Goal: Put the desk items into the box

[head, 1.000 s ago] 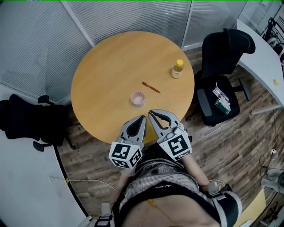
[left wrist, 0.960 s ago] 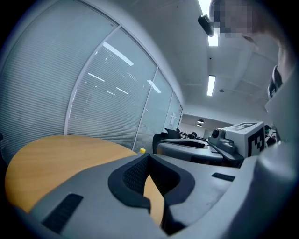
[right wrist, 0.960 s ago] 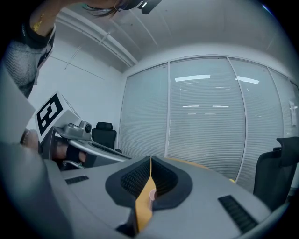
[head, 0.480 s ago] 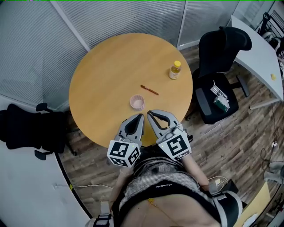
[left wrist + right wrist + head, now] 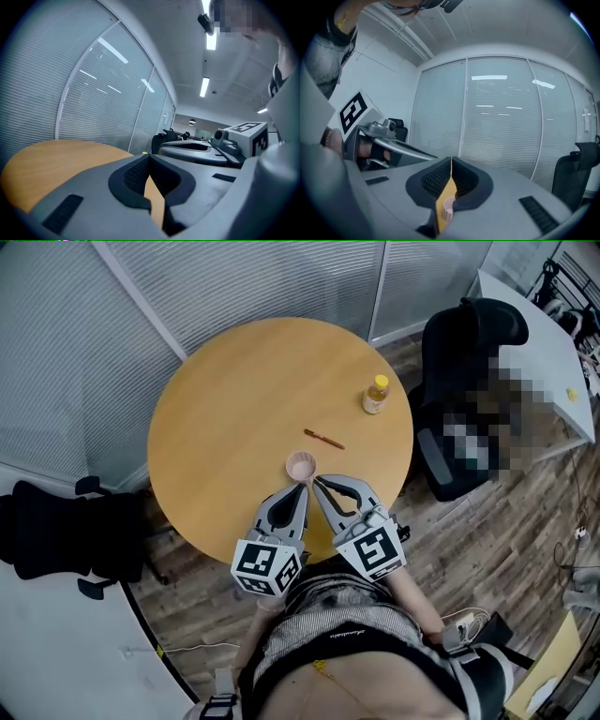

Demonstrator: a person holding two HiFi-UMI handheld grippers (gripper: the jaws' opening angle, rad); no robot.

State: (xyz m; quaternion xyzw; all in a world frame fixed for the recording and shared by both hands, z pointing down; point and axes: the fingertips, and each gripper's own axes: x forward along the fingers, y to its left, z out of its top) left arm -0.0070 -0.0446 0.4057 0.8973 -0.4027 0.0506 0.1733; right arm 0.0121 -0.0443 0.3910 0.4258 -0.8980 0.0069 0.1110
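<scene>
We see three desk items on the round table (image 5: pixel 225 390). The small pink cup (image 5: pixel 301 465) stands upright near the near edge, and we make out nothing inside it. The thin brown pen (image 5: pixel 323 439) lies flat just beyond it. The yellow-capped bottle (image 5: pixel 376 395) stands well apart toward the right rim. No box shows in any view, so we judge nothing is packed yet. The left gripper (image 5: pixel 299 491) and right gripper (image 5: pixel 321 483) hover side by side just short of the cup. Both have their jaws together on nothing, likely poised to start.
</scene>
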